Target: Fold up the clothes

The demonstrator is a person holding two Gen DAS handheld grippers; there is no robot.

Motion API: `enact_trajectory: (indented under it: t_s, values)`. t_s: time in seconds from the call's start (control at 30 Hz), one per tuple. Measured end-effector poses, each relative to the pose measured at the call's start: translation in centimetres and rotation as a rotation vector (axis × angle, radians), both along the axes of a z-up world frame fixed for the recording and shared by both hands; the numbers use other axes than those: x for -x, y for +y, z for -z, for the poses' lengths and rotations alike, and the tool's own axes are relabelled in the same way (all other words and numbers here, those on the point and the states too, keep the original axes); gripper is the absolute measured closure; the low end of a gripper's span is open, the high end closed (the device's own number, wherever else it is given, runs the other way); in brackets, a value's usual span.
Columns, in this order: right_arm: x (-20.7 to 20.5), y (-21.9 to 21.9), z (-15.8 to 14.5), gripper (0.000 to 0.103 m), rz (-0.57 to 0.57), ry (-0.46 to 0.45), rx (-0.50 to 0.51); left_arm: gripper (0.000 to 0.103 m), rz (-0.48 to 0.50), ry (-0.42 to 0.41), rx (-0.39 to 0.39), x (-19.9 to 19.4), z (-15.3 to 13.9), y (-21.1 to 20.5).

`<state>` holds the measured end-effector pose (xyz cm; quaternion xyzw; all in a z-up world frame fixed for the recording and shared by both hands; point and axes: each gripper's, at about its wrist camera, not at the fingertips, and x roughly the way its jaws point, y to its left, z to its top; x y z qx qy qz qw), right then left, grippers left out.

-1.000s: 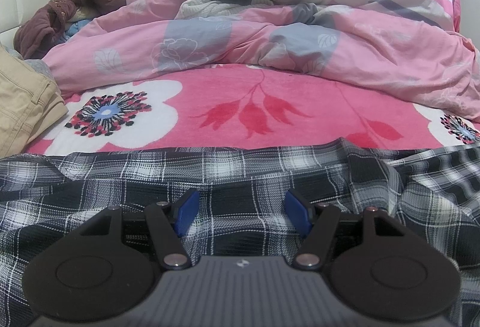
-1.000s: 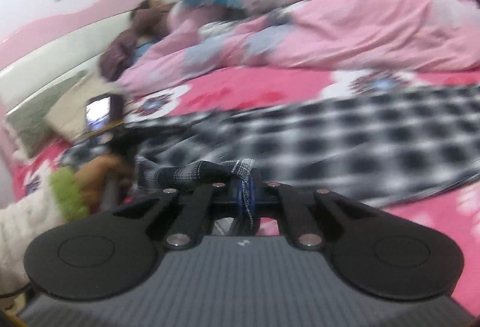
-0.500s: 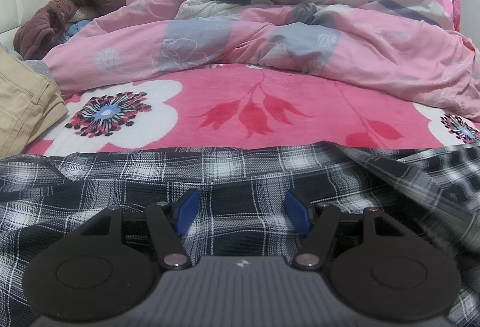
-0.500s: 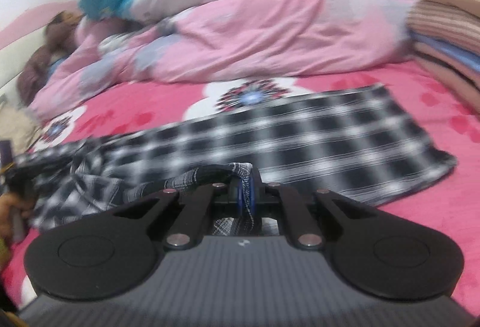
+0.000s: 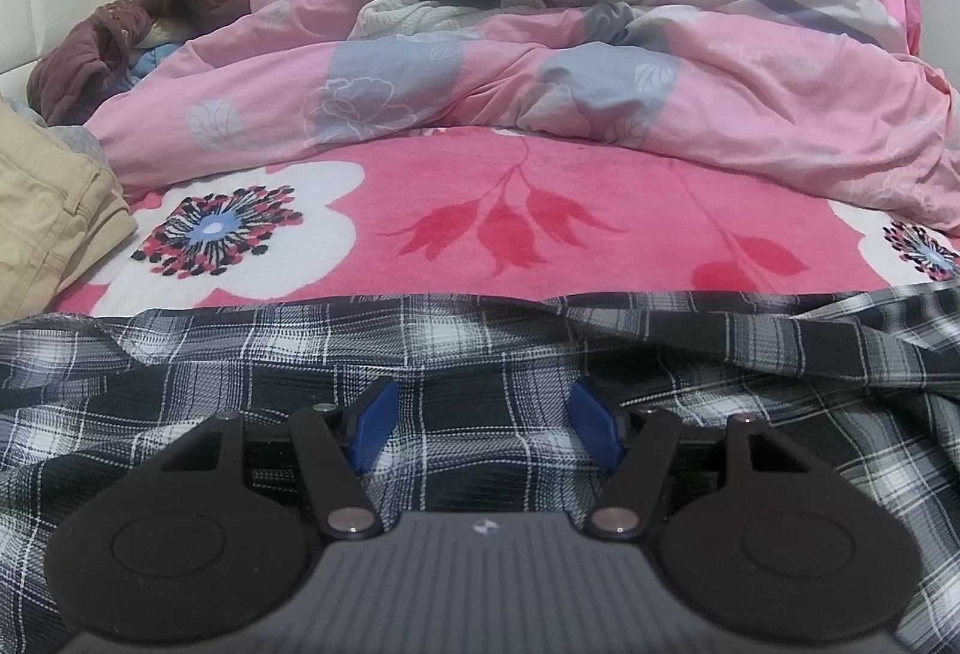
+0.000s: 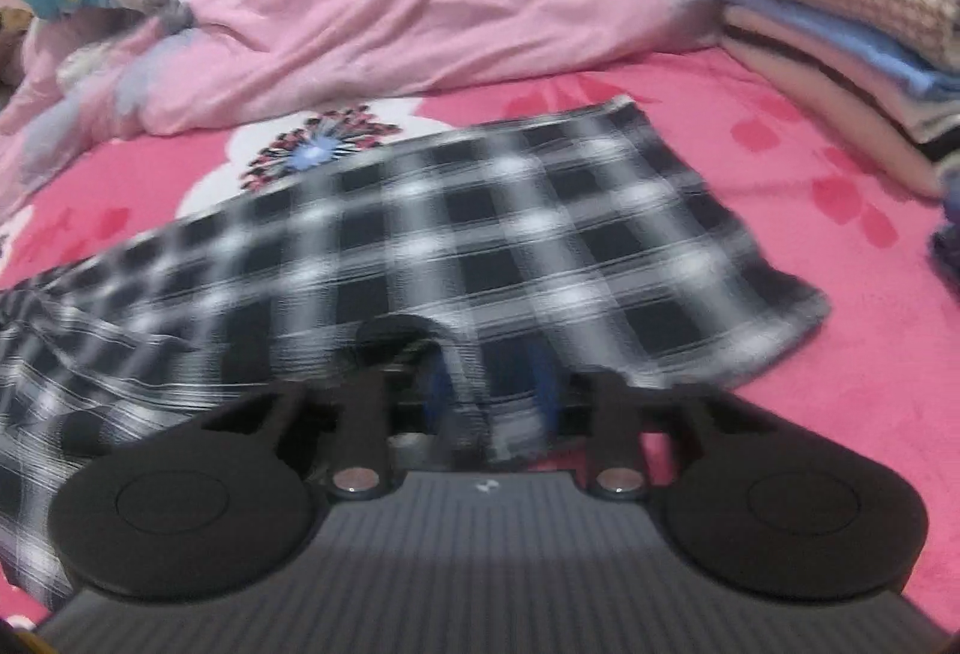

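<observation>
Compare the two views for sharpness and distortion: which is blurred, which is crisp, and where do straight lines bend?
Left wrist view: crisp, the plaid shirt weave and the flowered blanket print sharp; the fisheye bows the shirt's far edge and darkens the corners. Right wrist view: motion blur smears the plaid shirt checks and the folded stack, with the right gripper fingers soft too.

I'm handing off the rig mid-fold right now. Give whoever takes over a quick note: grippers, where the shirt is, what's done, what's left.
Left gripper: open, low over the plaid shirt, holding nothing.
Right gripper: jaws have just been opening; a fold of the plaid shirt's edge lies between the blurred pads, apparently released.
Shirt: spread on the pink floral blanket, one part folded across and flat in the right wrist view.
Folded stack at the right.
Left: draw the right gripper clear, finish folding, add the shirt to the stack.
</observation>
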<state>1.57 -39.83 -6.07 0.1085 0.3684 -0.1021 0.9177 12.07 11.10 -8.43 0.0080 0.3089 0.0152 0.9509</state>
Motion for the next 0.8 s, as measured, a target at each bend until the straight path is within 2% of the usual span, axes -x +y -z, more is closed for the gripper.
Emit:
enact_trajectory:
  t_s: [0.07,0.17,0.33,0.4,0.47,0.6,0.67,0.8]
  values:
    - [1.1,0.2,-1.4,0.046,-0.02,-0.018,0.063,0.038,0.0,0.0,0.0,0.0,0.0,0.0]
    - [2.7,1.6,-3.8,0.033,-0.068,-0.046,0.189,0.038,0.0,0.0,0.0,0.0,0.0,0.0]
    - [3.4,5.0,-7.2,0.022,-0.168,-0.116,0.43,0.038,0.001,-0.001,0.006,-0.1,0.0,0.1]
    - [2.1,5.1,-7.8,0.022,-0.161,-0.104,0.477,0.038,0.002,-0.002,0.012,-0.1,0.0,0.2]
    - [-0.1,4.2,-7.2,0.021,-0.141,-0.037,0.481,0.038,0.003,-0.003,0.018,-0.1,0.0,0.3]
    - [-4.0,1.5,-2.7,0.017,-0.139,0.292,0.483,0.037,0.007,-0.006,0.037,0.0,0.0,0.5]
    - [-4.0,1.7,-1.1,0.017,-0.186,0.394,0.523,0.036,0.009,-0.007,0.044,0.0,0.0,0.6]
    - [-2.0,4.9,-1.7,0.013,-0.343,0.421,0.738,0.036,0.012,-0.009,0.053,0.0,0.0,0.7]
